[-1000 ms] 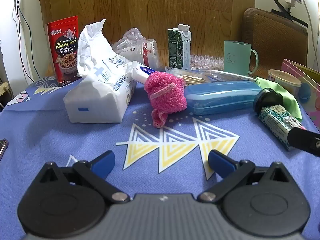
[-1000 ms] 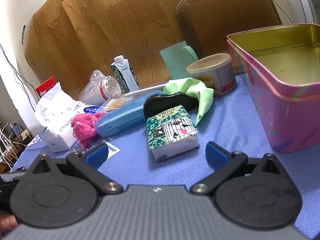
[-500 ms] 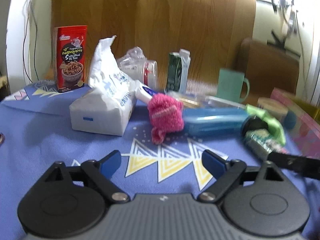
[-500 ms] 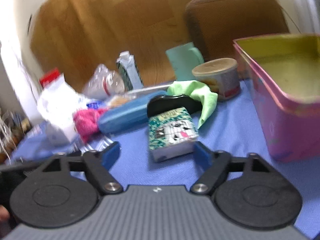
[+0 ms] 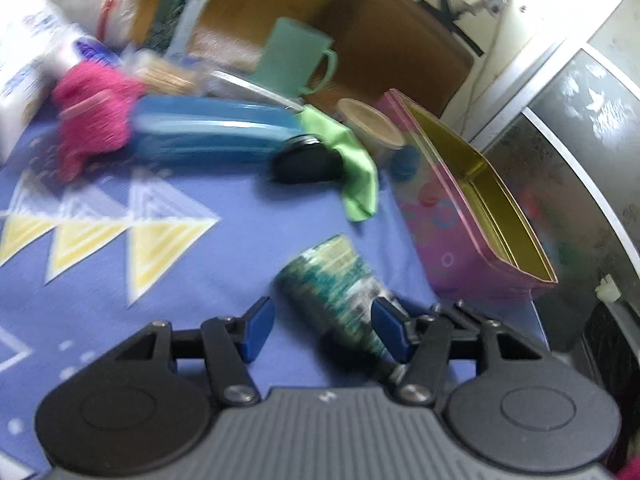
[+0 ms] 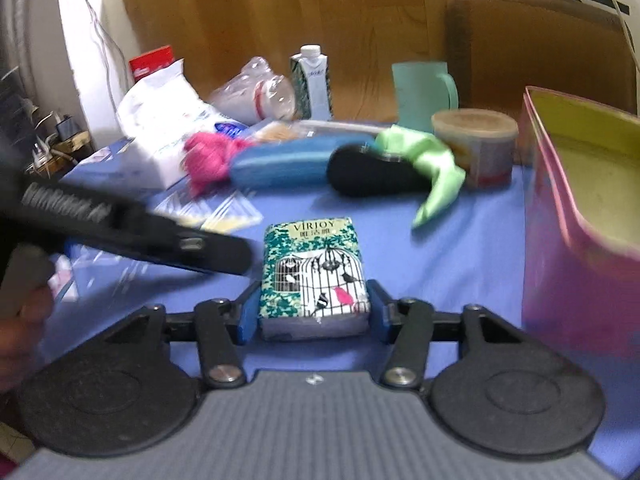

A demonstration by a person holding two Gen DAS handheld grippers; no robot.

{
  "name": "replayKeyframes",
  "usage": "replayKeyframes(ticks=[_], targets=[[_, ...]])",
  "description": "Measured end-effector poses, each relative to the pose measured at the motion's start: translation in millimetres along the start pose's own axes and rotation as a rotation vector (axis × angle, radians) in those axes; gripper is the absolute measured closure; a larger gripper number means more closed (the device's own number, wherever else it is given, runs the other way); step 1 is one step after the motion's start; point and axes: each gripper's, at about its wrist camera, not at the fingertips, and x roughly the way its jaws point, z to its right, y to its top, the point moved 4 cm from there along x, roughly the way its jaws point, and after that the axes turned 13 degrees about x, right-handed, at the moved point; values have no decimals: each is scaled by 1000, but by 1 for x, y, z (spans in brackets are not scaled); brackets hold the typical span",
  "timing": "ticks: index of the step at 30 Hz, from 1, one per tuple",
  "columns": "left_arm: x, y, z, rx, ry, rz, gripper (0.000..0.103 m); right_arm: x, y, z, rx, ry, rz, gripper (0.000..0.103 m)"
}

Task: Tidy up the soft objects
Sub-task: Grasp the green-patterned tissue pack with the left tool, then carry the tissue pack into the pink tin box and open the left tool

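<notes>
Since a second ago, your left view has swung right, away from the pink knit piece (image 5: 94, 114) and toward the pink tin (image 5: 472, 216). The left gripper (image 5: 320, 330) is closing on nothing; its right pad sits just beside the blurred tissue pack (image 5: 334, 280).

In the right view, your right gripper (image 6: 312, 314) is closing around the tissue pack (image 6: 312, 270), both pads at its sides. You are mid-grasp; next, lift it into the tin (image 6: 568, 240).
</notes>
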Motion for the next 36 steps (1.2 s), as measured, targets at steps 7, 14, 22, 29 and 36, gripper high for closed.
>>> replayKeyframes(ticks=[7,14,22,29,36], targets=[[7,53,79,147,-7,80,74,-30,19,7,-49,-48,132,55],[72,108,175,332,-40,111,51,-77,73,90,67,-335,327,28],[-1,51,77,239,130,219,51,-95,58,83,94,-237,359,37],[-67,2,-32,-19,274,198,52,28,82,-14,-182,-24,146,39],[-85,-4,-42,-57,247,231,52,103,88,-16,-306,-67,-33,56]])
